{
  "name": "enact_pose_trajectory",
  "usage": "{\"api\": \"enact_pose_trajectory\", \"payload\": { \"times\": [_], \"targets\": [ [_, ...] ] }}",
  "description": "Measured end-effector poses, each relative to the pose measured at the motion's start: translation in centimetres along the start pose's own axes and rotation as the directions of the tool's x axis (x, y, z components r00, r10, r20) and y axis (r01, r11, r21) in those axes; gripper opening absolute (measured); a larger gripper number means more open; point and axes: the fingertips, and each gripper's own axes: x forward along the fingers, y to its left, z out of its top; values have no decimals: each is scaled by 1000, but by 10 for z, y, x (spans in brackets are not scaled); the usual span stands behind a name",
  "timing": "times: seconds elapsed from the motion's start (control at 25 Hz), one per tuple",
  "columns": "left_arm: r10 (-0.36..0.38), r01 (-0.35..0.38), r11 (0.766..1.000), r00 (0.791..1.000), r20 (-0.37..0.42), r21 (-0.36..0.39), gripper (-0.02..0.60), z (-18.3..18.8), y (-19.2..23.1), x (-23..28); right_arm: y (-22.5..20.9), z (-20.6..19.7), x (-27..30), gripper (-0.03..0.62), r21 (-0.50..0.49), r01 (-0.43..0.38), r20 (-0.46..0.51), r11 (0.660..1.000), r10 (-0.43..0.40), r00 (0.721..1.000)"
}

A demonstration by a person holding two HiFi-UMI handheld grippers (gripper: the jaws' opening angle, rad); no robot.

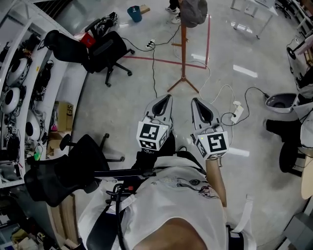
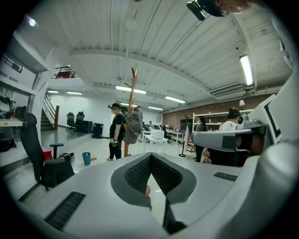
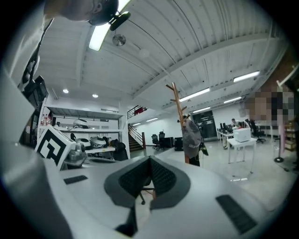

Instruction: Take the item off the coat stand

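A wooden coat stand [image 1: 184, 49] rises from the floor ahead of me, with a grey cap-like item [image 1: 193, 11] hanging near its top. In the left gripper view the stand [image 2: 131, 102] and the grey item [image 2: 133, 126] are far off, beyond the jaws. The right gripper view shows the stand [image 3: 177, 109] and item [image 3: 190, 135] at a similar distance. My left gripper [image 1: 168, 97] and right gripper [image 1: 194, 100] are held side by side in front of my chest, pointing at the stand. Both are shut, with nothing in them.
A person [image 2: 116, 131] stands just beyond the stand. Black office chairs [image 1: 108, 52] are at the left, and another chair [image 1: 63, 171] is close beside me. Cables and a power strip [image 1: 237, 112] lie on the floor. Shelves with helmets [image 1: 14, 97] line the left side.
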Motion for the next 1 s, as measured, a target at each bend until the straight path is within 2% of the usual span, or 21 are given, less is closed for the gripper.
{"api": "enact_pose_trajectory", "payload": {
  "times": [0.24, 0.56, 1.0],
  "targets": [
    [-20, 20, 1000, 1000, 10, -14, 3, 8, 46, 56, -26, -3, 62, 5, -10, 28, -13, 1000, -28, 1000],
    [-73, 73, 997, 997, 18, -21, 2, 37, 102, 134, -77, 20, 158, 5, -2, 109, -14, 994, -109, 994],
    [-113, 113, 993, 994, -6, -20, 2, 57, 148, 192, -109, 33, 225, 5, 2, 168, -33, 986, -168, 985]
  ]
}}
